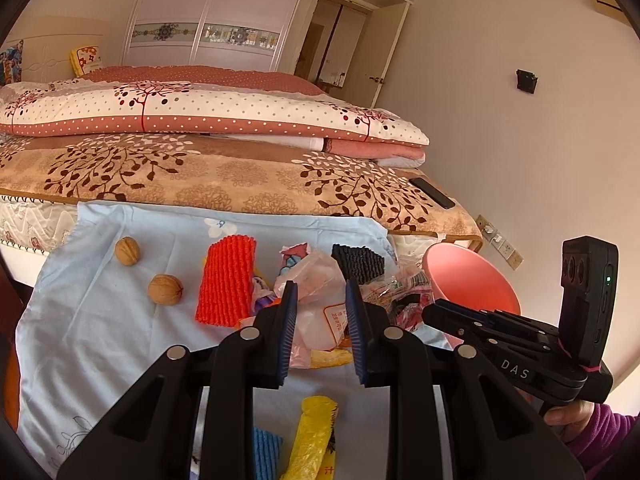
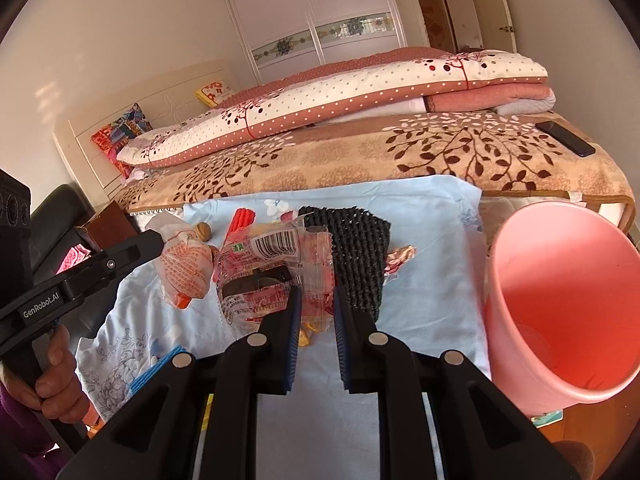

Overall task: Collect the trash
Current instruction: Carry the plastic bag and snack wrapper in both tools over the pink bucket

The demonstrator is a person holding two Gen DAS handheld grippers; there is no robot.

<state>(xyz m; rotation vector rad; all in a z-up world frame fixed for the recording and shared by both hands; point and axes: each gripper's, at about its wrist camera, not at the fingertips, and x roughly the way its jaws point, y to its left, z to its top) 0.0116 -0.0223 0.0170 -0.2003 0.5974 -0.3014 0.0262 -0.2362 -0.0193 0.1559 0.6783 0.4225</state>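
A pink bin (image 2: 560, 312) lies tilted at the right of a light blue cloth (image 1: 100, 320); it also shows in the left wrist view (image 1: 472, 284). My left gripper (image 1: 322, 308) has its jaws on either side of a translucent pinkish plastic bag (image 1: 316, 276), slightly apart. In the right wrist view that bag (image 2: 186, 268) hangs from the left gripper's tip. My right gripper (image 2: 316, 308) has its jaws around a clear red snack wrapper with a barcode (image 2: 272, 264), raised above the cloth. A yellow wrapper (image 1: 312, 436) lies near me.
Two walnuts (image 1: 127, 251) (image 1: 165, 289), a red knitted cloth (image 1: 228, 280), a black knitted cloth (image 2: 356, 248) and a blue cloth (image 1: 266, 452) lie on the blue cloth. A bed with folded quilts (image 1: 200, 112) and a phone (image 1: 432, 192) stands behind.
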